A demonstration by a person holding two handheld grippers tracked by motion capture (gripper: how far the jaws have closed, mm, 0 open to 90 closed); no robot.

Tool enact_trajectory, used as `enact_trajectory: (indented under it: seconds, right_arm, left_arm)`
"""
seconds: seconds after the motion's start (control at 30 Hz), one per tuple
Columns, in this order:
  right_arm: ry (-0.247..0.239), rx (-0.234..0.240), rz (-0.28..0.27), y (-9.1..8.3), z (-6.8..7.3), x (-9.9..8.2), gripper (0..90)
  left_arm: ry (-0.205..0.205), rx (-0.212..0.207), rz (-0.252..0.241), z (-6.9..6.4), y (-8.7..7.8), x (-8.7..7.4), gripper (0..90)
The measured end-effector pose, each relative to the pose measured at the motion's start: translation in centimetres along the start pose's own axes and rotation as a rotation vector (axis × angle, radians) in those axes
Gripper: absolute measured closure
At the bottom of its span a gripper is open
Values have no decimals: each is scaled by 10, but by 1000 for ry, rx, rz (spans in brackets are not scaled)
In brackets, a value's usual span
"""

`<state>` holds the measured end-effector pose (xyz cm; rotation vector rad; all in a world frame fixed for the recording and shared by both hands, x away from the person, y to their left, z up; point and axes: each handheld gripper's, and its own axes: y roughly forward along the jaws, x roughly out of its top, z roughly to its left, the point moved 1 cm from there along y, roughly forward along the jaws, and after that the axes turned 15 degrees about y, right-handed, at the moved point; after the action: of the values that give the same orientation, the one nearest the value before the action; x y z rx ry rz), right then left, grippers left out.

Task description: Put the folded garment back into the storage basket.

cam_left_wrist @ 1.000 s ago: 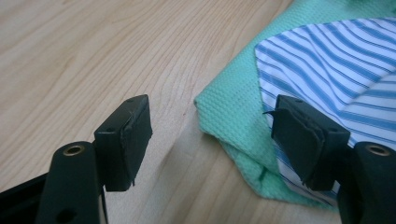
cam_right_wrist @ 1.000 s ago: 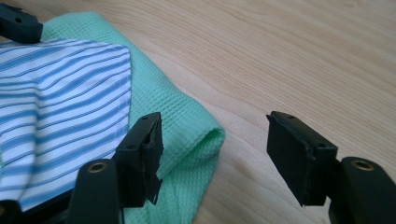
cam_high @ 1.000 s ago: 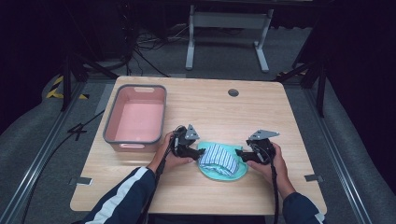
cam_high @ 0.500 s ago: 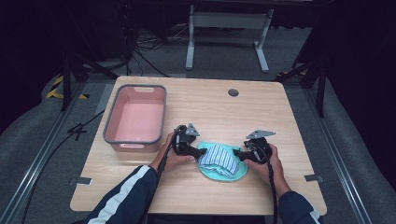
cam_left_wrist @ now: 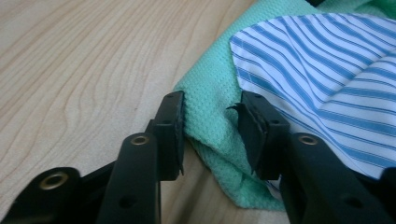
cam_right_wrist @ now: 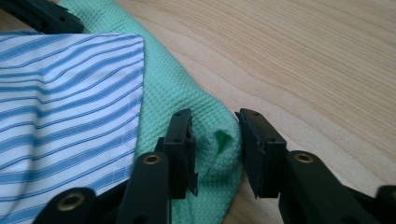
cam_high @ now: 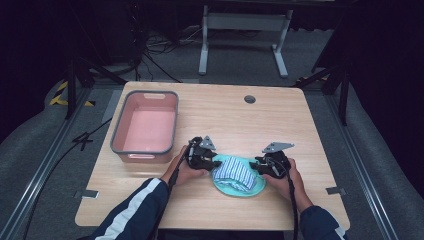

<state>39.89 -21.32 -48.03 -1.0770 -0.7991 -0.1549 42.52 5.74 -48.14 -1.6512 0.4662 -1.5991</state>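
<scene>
Near the front edge of the wooden table (cam_high: 310,130), a green waffle-weave cloth (cam_high: 223,182) lies under a smooth blue-striped fabric (cam_high: 235,171). Each cloth end sits bunched between jaws that have just been closing, left gripper (cam_left_wrist: 212,133) and right gripper (cam_right_wrist: 215,149), likely readying a two-sided lift. Farther back, by the left edge, waits an empty pink plastic bin (cam_high: 146,127).

The striped cloth (cam_left_wrist: 327,79) runs off the left gripper view's right edge, hiding green cloth (cam_left_wrist: 210,116) beneath.
</scene>
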Motion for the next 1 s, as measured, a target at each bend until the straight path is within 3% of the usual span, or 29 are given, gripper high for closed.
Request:
enact_trajectory:
  seconds: [0.23,0.27,0.33,0.43,0.57,0.6,0.7,0.77,0.93,1.0]
  right_arm:
    - [-5,30,6,0,1,0,756]
    - [-5,12,-1,0,1,0,627]
    - [11,-36,-6,0,0,0,526]
    - [18,-39,18,-4,-2,-1,440]
    - [-12,-50,28,-14,4,-7,433]
    - [-22,-57,21,-20,5,-8,429]
    - [-6,-70,-7,-30,7,-10,406]
    - [24,-64,-13,-32,9,-13,380]
    - [46,-63,34,-26,20,-22,361]
    - [42,-89,46,-23,24,-24,354]
  left_arm:
    - [2,-30,-13,-1,0,0,750]
    - [0,-33,-17,-1,0,-1,755]
    - [10,-24,-4,-1,-1,0,751]
    - [19,-5,1,-3,-1,-1,688]
    - [-20,34,27,-2,-3,-1,494]
    - [-23,25,22,-2,-5,-1,420]
    - [-37,27,21,-5,-13,0,359]
    - [-43,7,39,-9,-15,1,305]
    - [-40,-1,65,-20,-17,-2,312]
    - [-49,-18,72,-22,-15,-4,336]
